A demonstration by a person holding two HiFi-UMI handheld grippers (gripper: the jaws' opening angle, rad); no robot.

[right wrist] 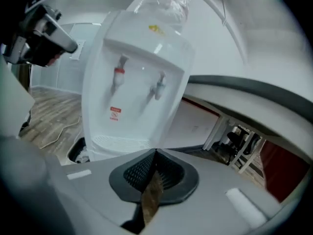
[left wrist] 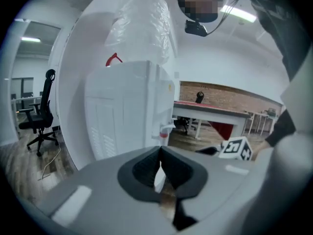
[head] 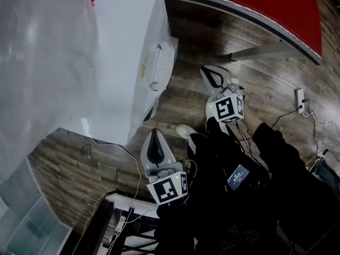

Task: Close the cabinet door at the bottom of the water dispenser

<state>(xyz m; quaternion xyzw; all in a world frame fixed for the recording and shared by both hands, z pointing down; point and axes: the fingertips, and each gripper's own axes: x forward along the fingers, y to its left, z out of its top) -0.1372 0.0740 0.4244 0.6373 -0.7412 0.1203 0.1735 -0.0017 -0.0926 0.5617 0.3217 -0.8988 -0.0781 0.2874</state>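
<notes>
Left gripper and right gripper face the white water dispenser.
Both sets of fingers are clenched together on nothing, clear of the dispenser.

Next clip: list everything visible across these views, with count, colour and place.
white plastic water dispenser: one, white, standing on the floor ahead of both grippers
plastic-wrapped clear bottle: one, clear, on top of the dispenser
dispenser taps: two, one red-tipped, one pale, on its front
red-topped table: one, red, top right of head view
black office chair: one, black, far left
white power strip: one, white, on floor at right
wooden plank floor: brown
left gripper: grey, shut, empty
right gripper: grey, shut, empty
dark sleeve: one, black
</notes>
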